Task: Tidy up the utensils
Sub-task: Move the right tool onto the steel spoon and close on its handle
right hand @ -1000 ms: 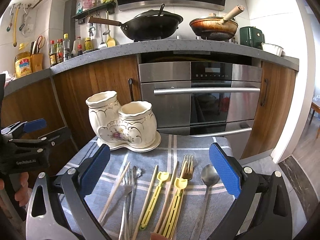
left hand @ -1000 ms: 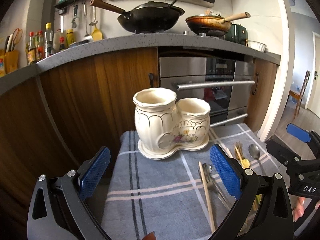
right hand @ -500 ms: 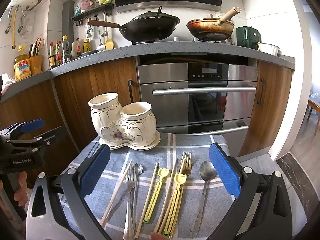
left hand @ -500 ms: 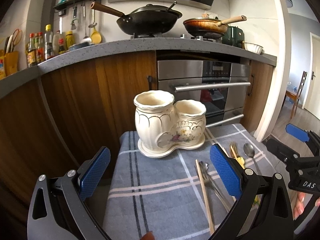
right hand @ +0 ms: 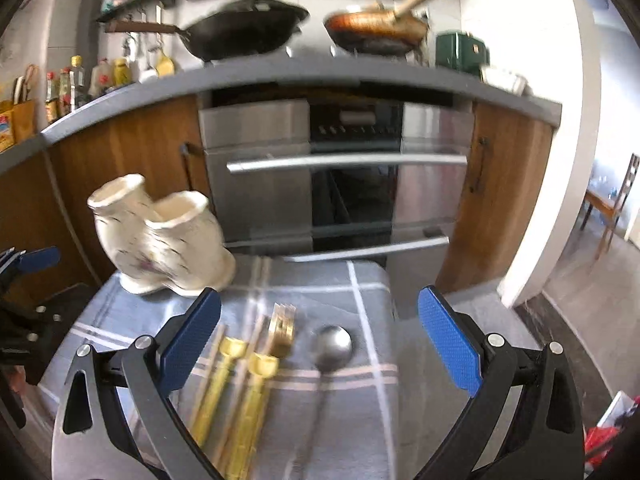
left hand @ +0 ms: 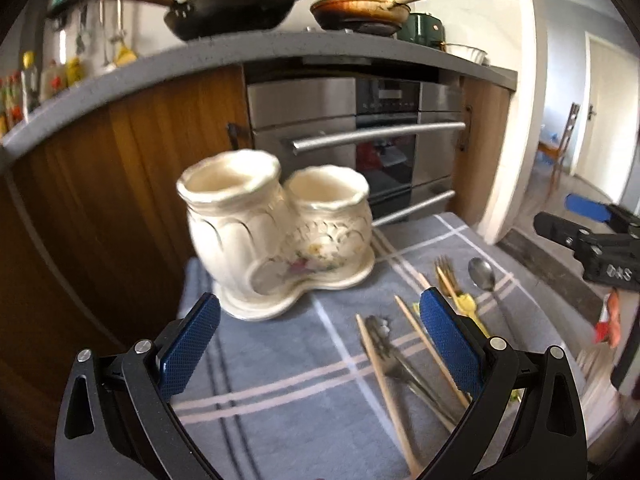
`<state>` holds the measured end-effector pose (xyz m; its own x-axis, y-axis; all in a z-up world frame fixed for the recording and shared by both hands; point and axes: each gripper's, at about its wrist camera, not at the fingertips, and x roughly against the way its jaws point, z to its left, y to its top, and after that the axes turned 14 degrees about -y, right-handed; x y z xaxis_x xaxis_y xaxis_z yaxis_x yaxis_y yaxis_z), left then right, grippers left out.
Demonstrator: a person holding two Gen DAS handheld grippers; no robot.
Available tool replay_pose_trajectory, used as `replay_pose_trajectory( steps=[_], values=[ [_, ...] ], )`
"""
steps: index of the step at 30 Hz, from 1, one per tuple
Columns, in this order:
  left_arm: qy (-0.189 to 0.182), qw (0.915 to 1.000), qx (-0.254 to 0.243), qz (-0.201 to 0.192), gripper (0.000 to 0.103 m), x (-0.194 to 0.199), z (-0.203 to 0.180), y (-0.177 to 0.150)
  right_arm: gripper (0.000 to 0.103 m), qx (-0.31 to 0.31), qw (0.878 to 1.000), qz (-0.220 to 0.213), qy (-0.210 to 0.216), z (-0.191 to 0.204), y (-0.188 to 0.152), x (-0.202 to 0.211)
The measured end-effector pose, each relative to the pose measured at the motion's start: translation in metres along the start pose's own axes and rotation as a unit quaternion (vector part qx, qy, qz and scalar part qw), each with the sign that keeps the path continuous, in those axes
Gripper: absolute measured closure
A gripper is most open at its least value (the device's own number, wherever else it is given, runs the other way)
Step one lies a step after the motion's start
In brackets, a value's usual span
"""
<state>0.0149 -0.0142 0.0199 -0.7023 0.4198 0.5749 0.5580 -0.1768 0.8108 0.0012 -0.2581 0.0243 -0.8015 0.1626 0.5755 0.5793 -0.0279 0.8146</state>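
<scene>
A cream two-pot ceramic utensil holder [left hand: 276, 236] stands at the back left of a grey checked cloth [left hand: 288, 364]; it also shows in the right wrist view [right hand: 160, 248]. Both pots look empty. Utensils lie side by side on the cloth: wooden chopsticks [left hand: 384, 380], a steel fork [left hand: 404, 364], yellow-ended chopsticks [right hand: 240, 392], a gold fork [right hand: 282, 328] and a steel spoon [right hand: 332, 344]. My left gripper [left hand: 316, 344] is open and empty, just in front of the holder. My right gripper [right hand: 320, 340] is open and empty, low over the gold fork and spoon.
The cloth covers a small table in front of wooden cabinets and a steel oven [right hand: 344, 184]. A black wok [right hand: 244, 36] and a frying pan [right hand: 376, 28] sit on the worktop above. Bottles [right hand: 72, 84] stand at the left. A doorway and a chair [left hand: 560, 148] are at the right.
Both grippers have moved forward and down toward the table. The right one has swung right, so the spoon and gold fork now lie between its fingers. Both views are motion-blurred.
</scene>
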Motion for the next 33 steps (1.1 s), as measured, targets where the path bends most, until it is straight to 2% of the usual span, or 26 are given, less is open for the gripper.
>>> replay_pose_trajectory(
  steps=[4, 8, 11, 13, 15, 20, 22, 29, 30, 32, 33],
  values=[
    [-0.017, 0.9998, 0.007, 0.008, 0.004, -0.013, 0.010, -0.012, 0.006, -0.004, 0.999, 0.035, -0.016, -0.013, -0.010, -0.027],
    [-0.031, 0.9991, 0.022, 0.017, 0.004, -0.022, 0.018, -0.018, 0.006, 0.018, 0.997, 0.068, -0.014, -0.006, -0.025, -0.050],
    [-0.025, 0.9991, 0.018, 0.028, 0.004, -0.028, 0.021, -0.021, 0.019, 0.052, 0.996, 0.076, -0.015, 0.005, -0.034, -0.068],
    [-0.025, 0.9991, 0.014, 0.031, 0.004, -0.031, 0.021, -0.022, 0.035, 0.066, 0.994, 0.086, -0.016, 0.008, -0.037, -0.081],
    [-0.026, 0.9991, 0.012, 0.033, 0.004, -0.032, 0.022, -0.024, 0.044, 0.066, 0.993, 0.101, -0.009, 0.008, -0.039, -0.093],
    [-0.023, 0.9988, 0.011, 0.041, 0.004, -0.036, 0.025, -0.026, 0.056, 0.066, 0.991, 0.119, 0.016, 0.009, -0.042, -0.108],
    [-0.022, 0.9987, 0.012, 0.044, 0.004, -0.038, 0.026, -0.026, 0.065, 0.070, 0.989, 0.129, 0.025, 0.014, -0.044, -0.114],
    [-0.022, 0.9985, 0.008, 0.049, 0.004, -0.042, 0.026, -0.026, 0.068, 0.078, 0.987, 0.135, 0.044, 0.018, -0.042, -0.119],
    [-0.022, 0.9985, 0.007, 0.050, 0.004, -0.043, 0.025, -0.027, 0.077, 0.081, 0.986, 0.134, 0.051, 0.020, -0.042, -0.118],
    [-0.021, 0.9984, 0.005, 0.052, 0.004, -0.044, 0.025, -0.027, 0.080, 0.091, 0.987, 0.127, 0.045, 0.024, -0.043, -0.115],
    [-0.021, 0.9984, 0.004, 0.053, 0.004, -0.044, 0.025, -0.027, 0.086, 0.092, 0.987, 0.123, 0.045, 0.024, -0.042, -0.114]
  ],
)
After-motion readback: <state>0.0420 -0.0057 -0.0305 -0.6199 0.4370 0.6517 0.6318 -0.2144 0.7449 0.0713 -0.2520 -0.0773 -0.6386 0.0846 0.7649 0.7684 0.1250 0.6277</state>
